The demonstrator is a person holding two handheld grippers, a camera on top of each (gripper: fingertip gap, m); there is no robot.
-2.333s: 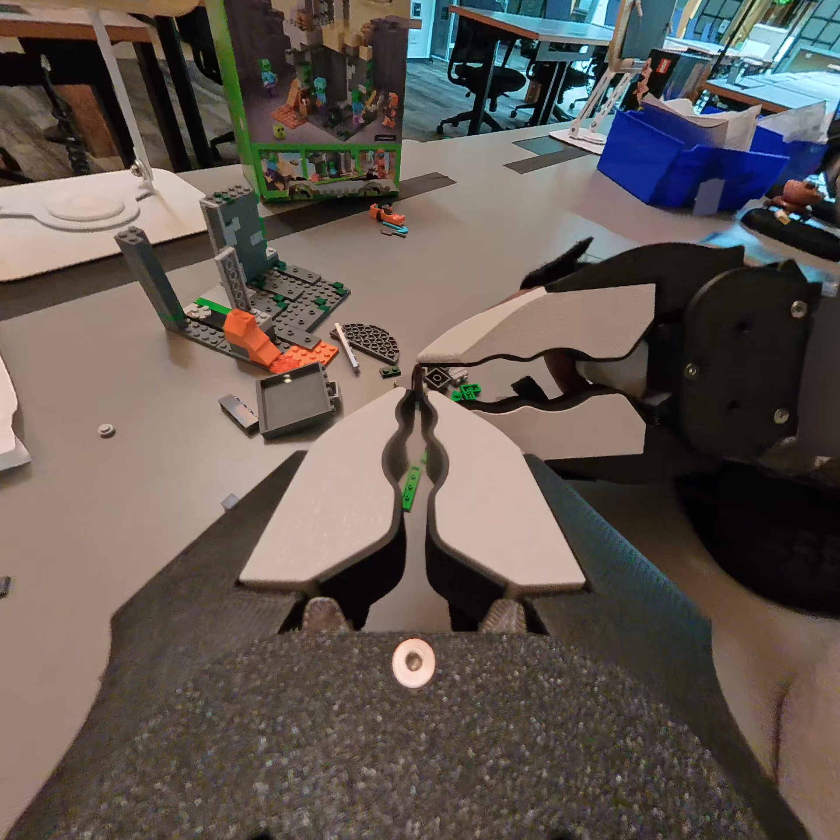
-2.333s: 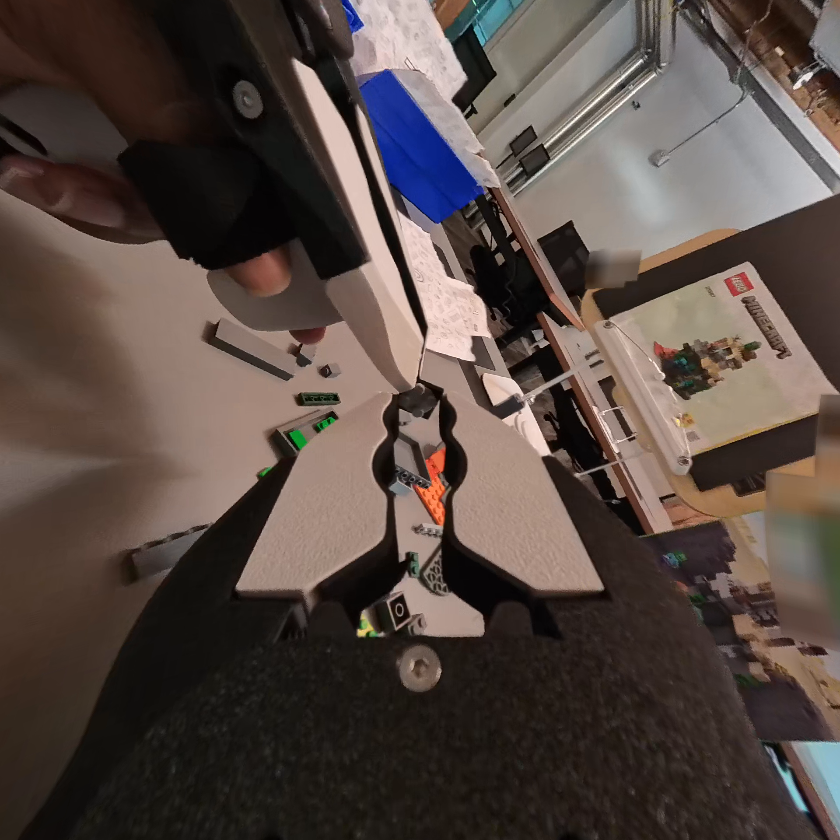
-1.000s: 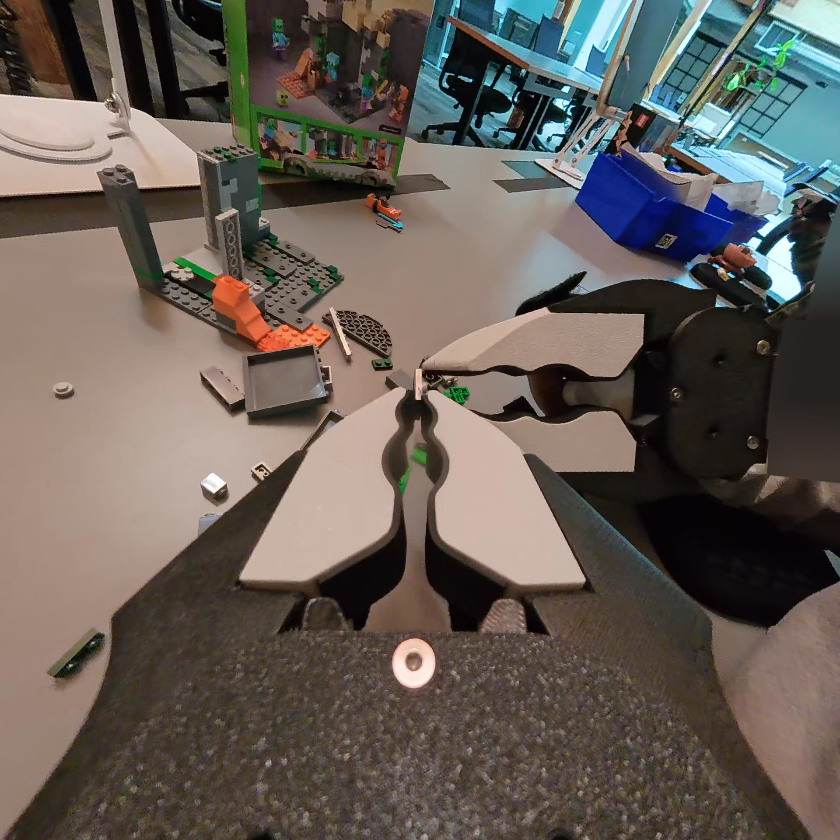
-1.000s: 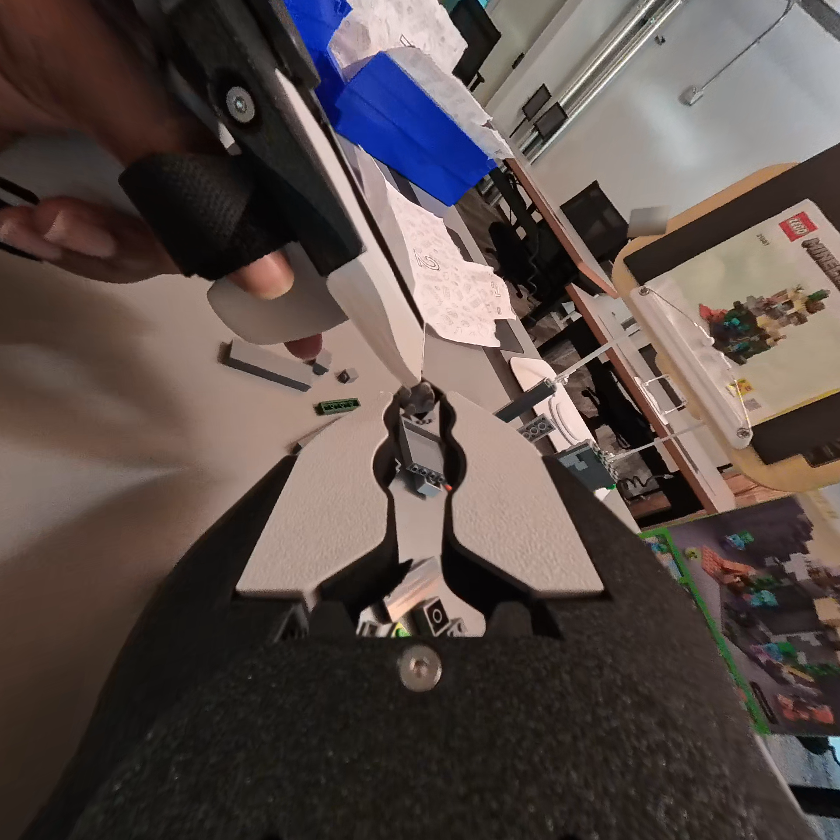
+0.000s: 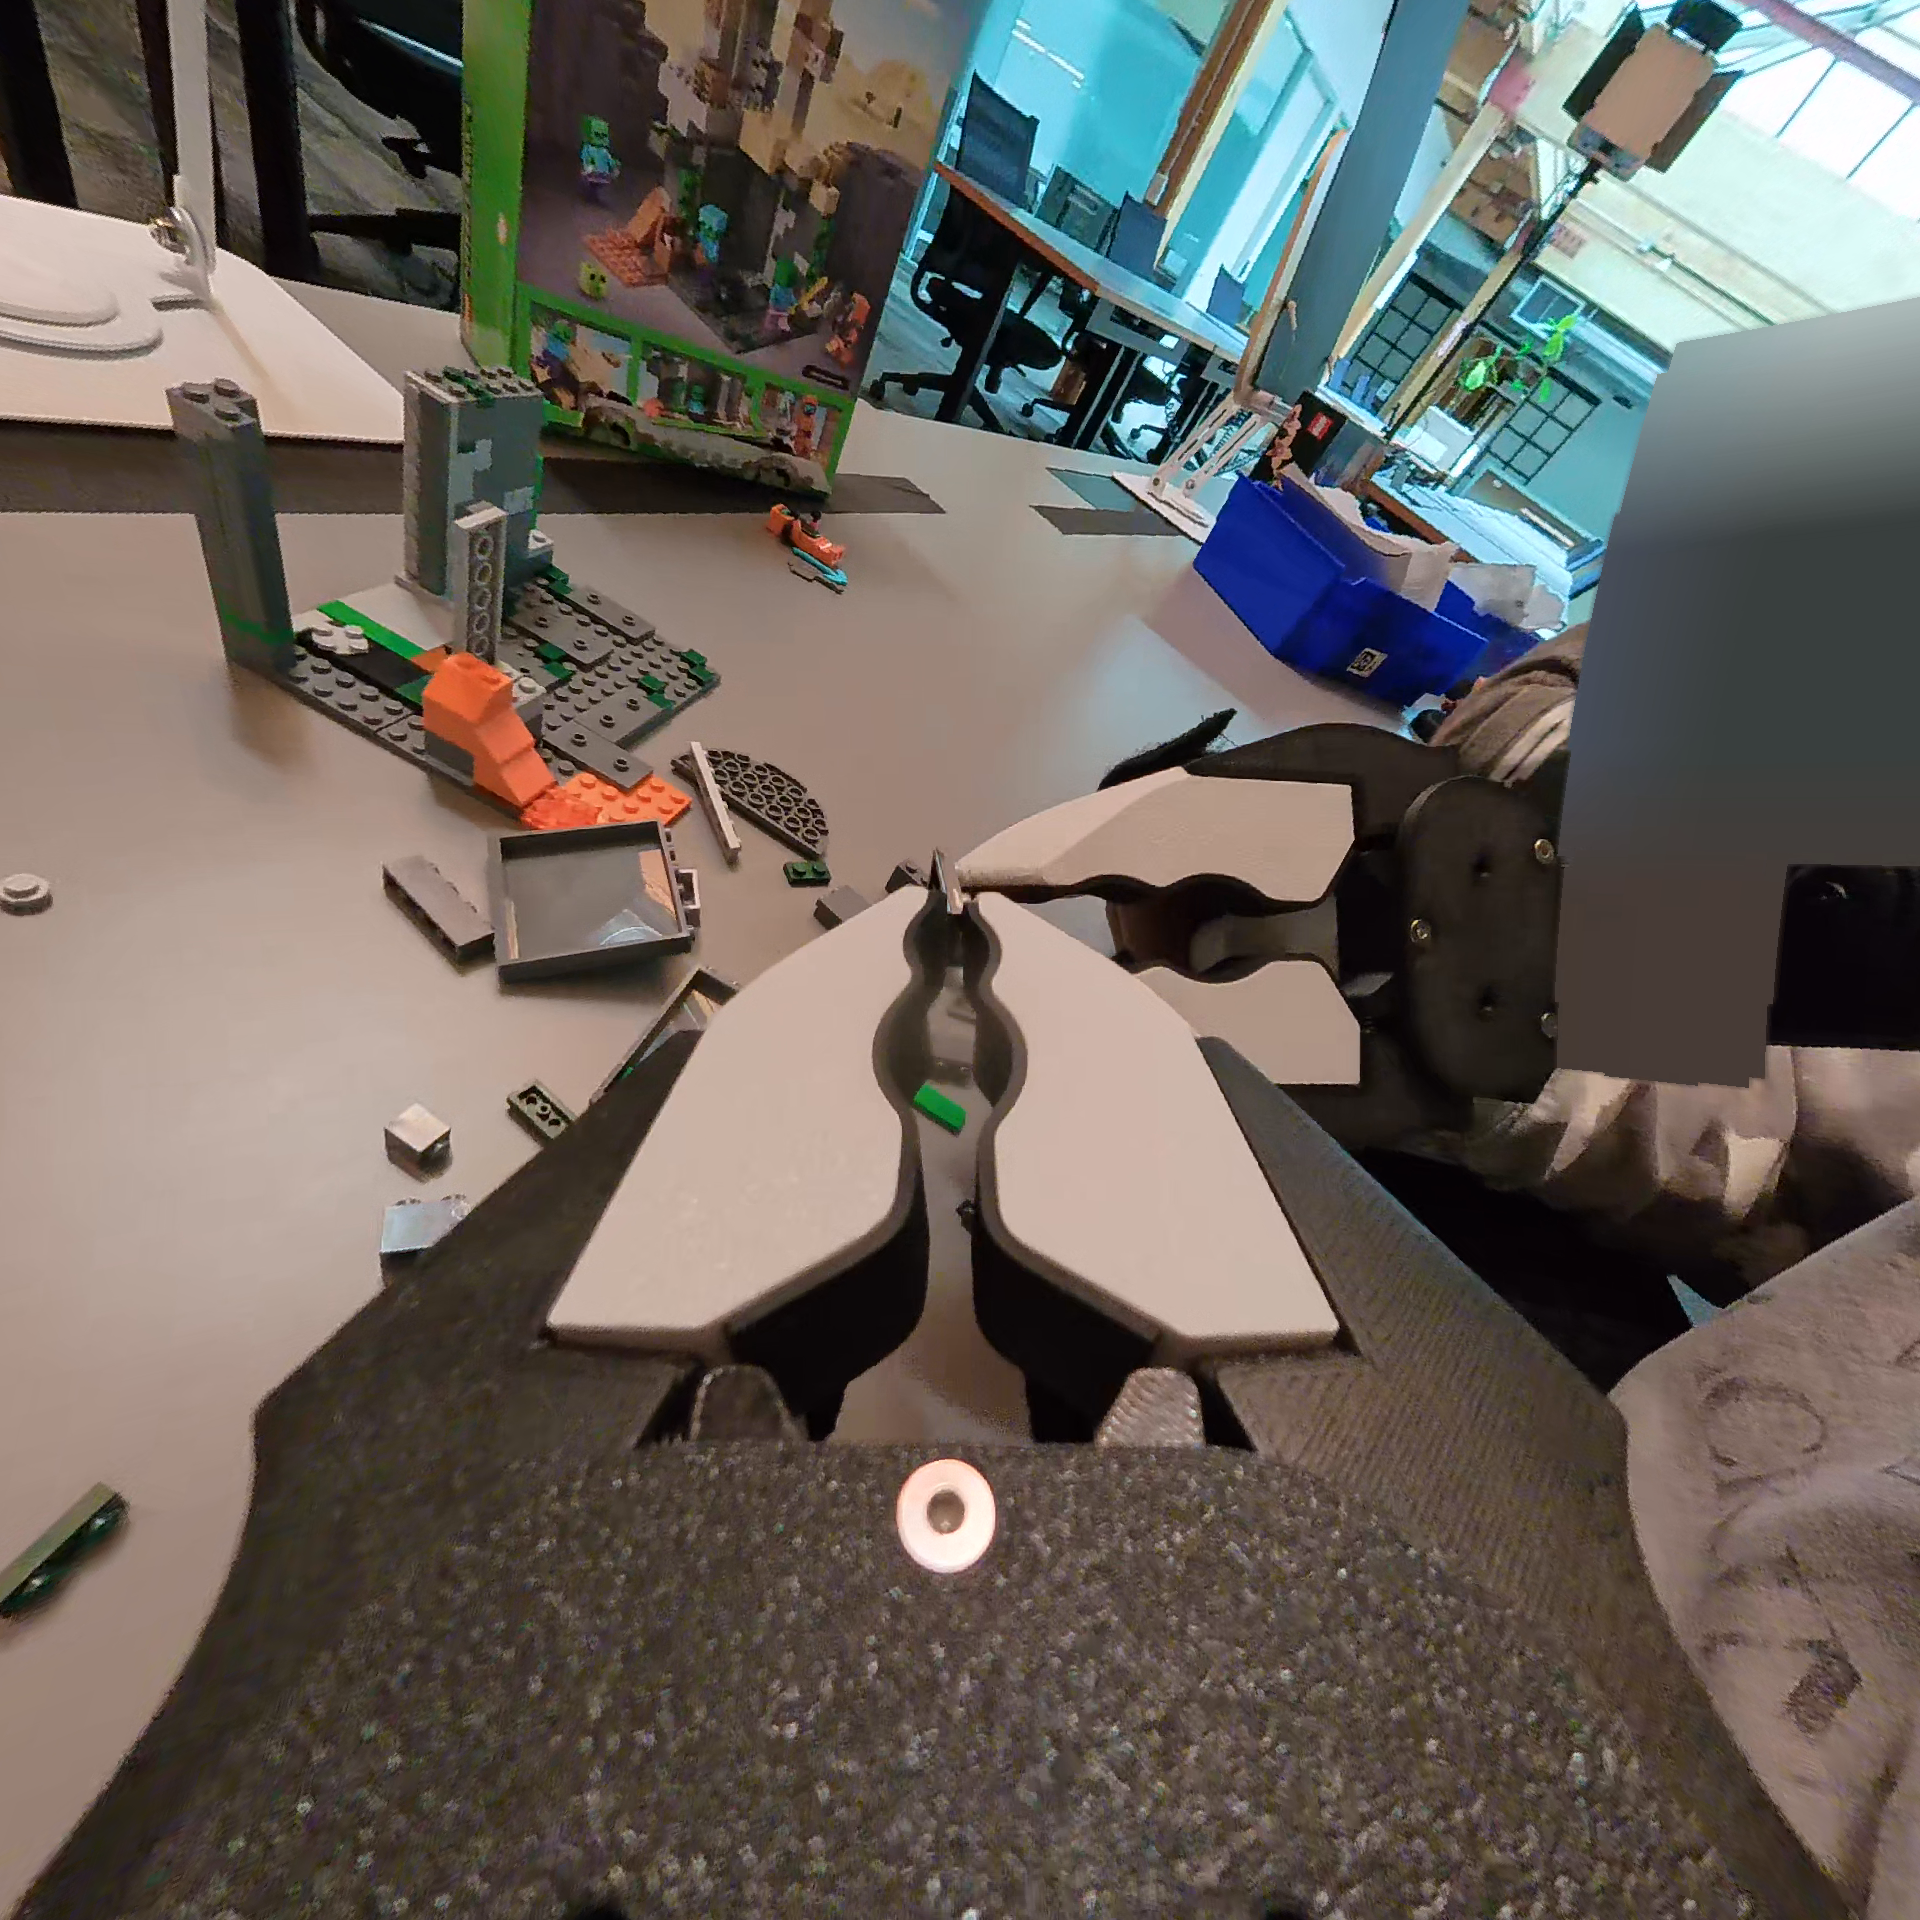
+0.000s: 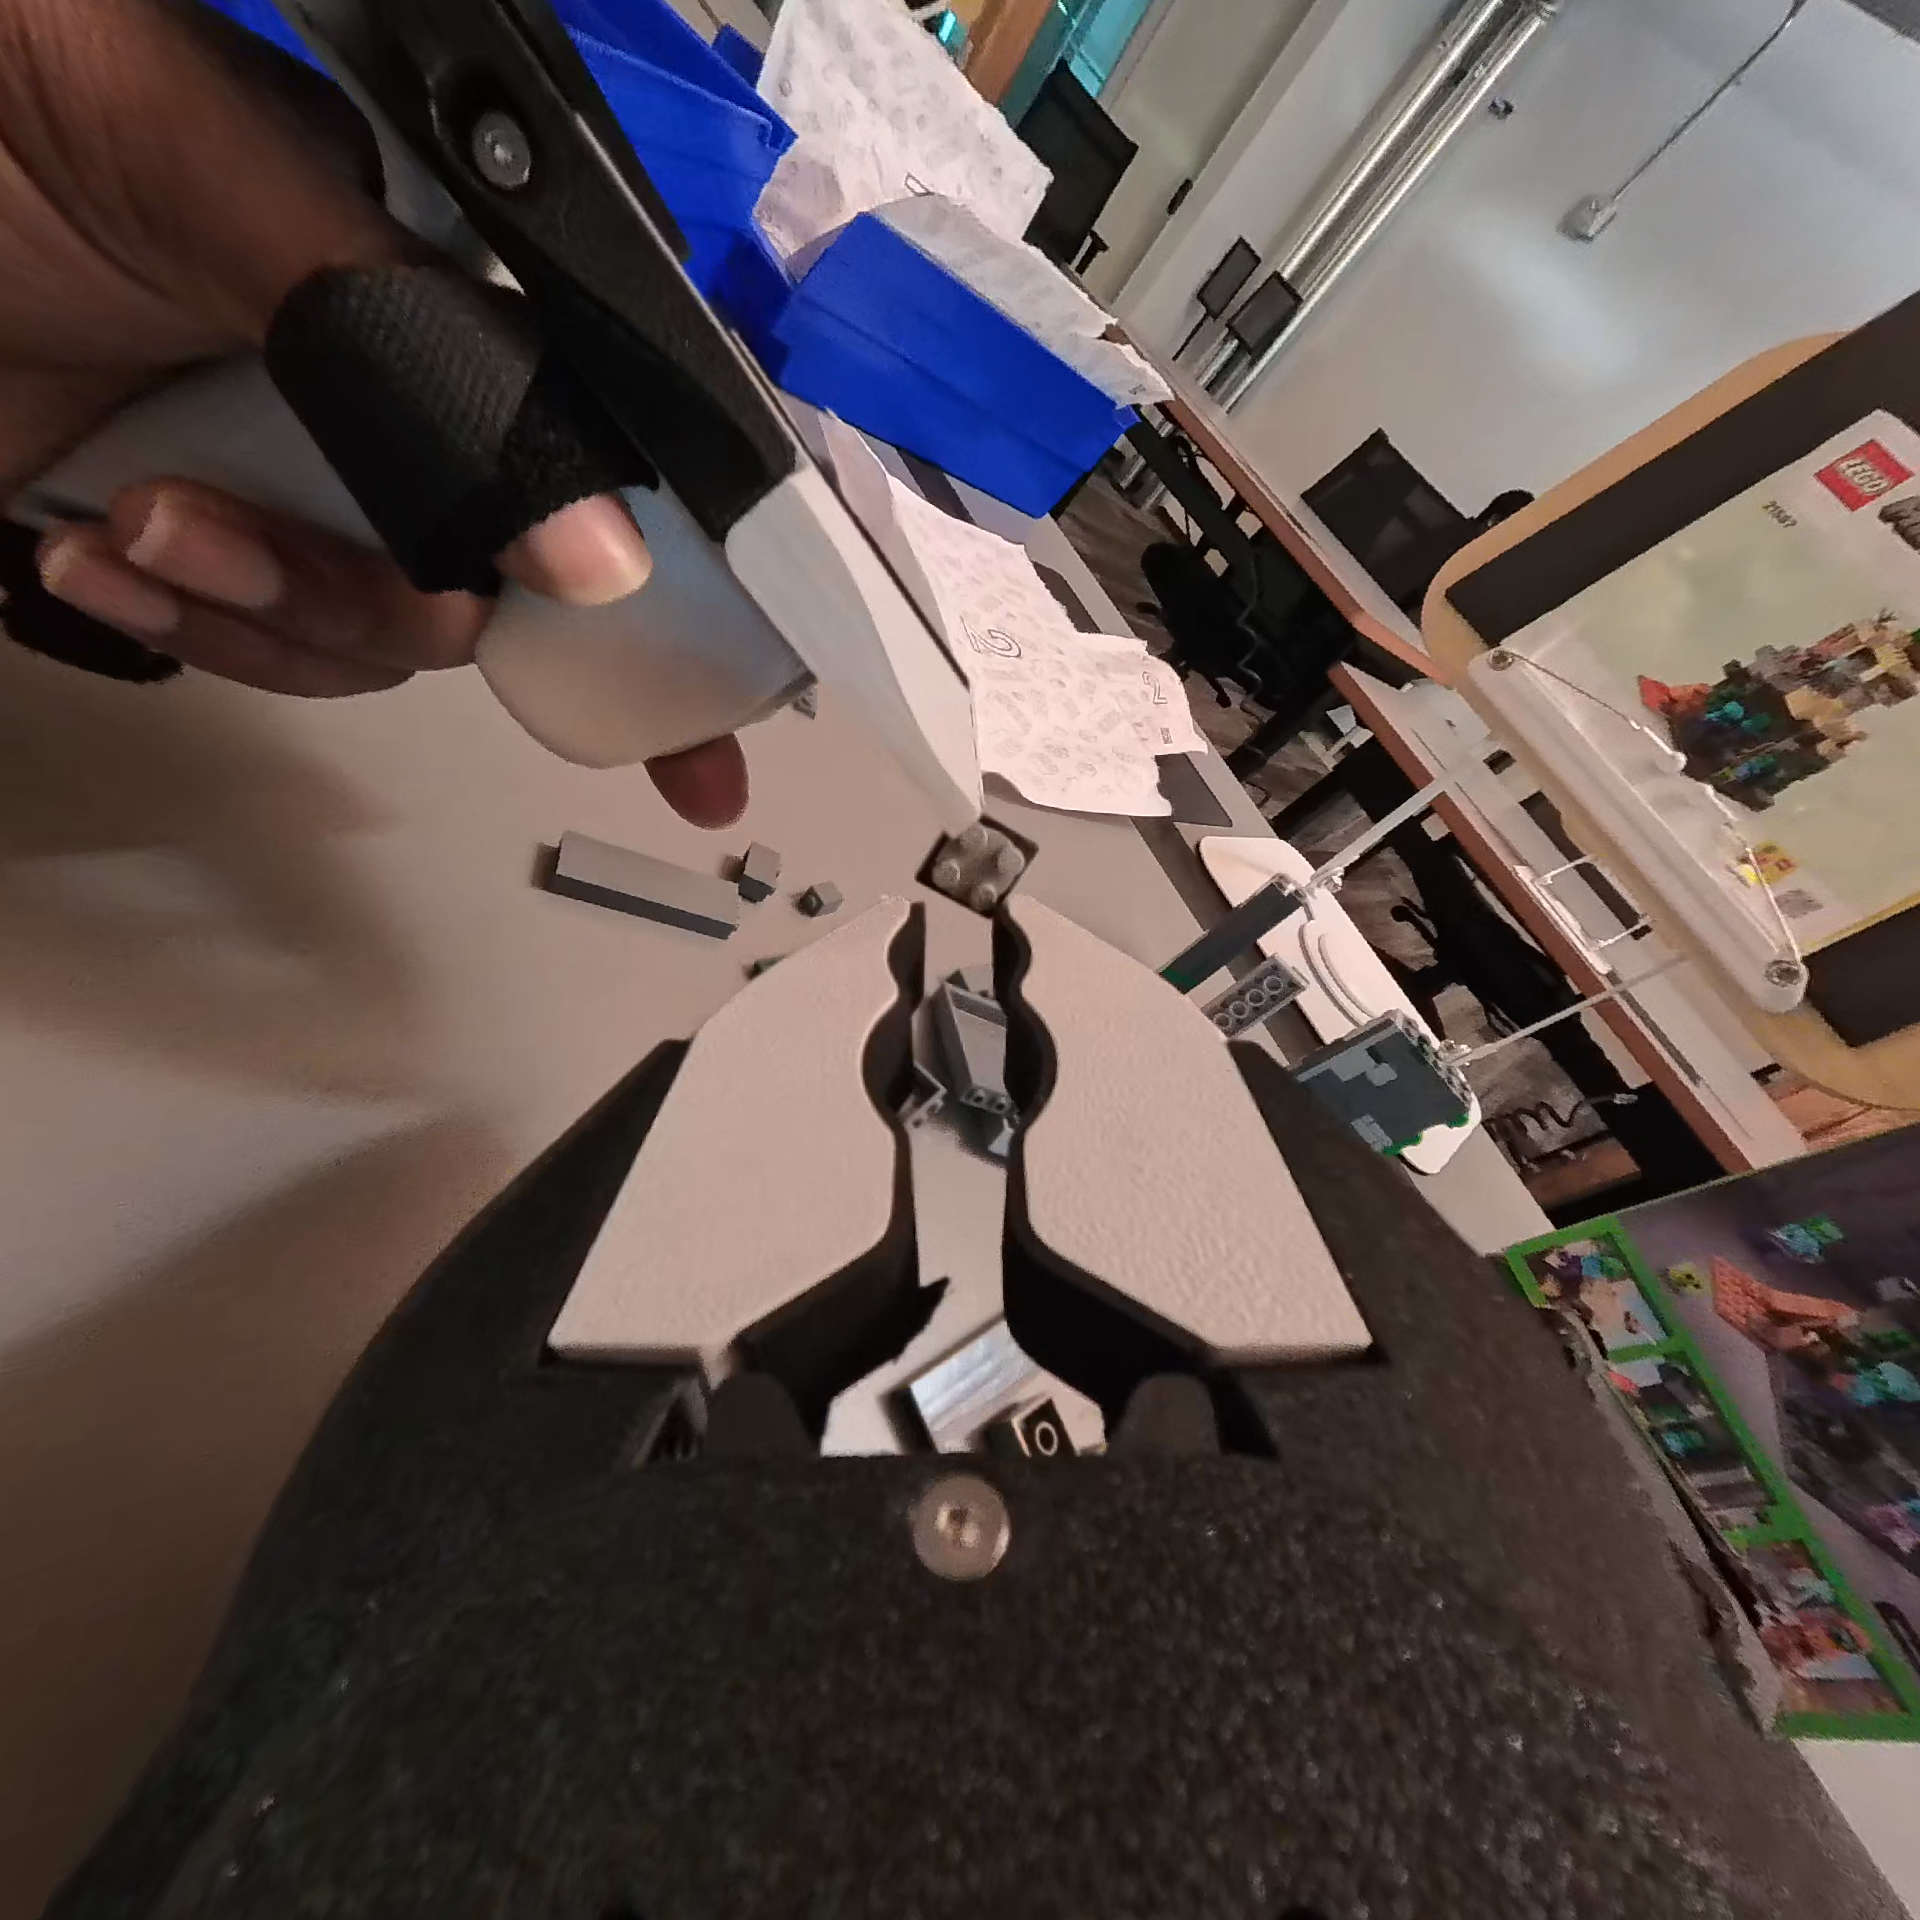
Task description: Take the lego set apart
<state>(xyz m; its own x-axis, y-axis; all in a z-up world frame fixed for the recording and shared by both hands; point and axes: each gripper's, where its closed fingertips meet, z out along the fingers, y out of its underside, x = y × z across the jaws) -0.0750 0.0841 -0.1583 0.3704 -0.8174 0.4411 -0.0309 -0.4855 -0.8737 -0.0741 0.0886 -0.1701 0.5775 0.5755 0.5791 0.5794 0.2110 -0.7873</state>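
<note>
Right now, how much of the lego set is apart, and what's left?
Partly done. Loose pieces already lie on the table: a grey tray piece, a dark half-round plate and small bricks. In hand: the left gripper and right gripper both pinch one small dark plate between them, pulling it apart. Left: the baseplate build with its orange slope and two grey pillars, still assembled.

Greys and black, with some orange, green and blue

The table [image 5: 1039, 644] is plain grey. The lego build [image 5: 468, 665] is dark grey with an orange sloped part and green strips. The half-round plate [image 5: 769, 795] is black. The bin [image 5: 1340, 613] is strong blue. The set box [image 5: 675, 239] has a green border. Both gripper fingers [image 5: 790, 1122] are light grey on speckled black bodies.
</note>
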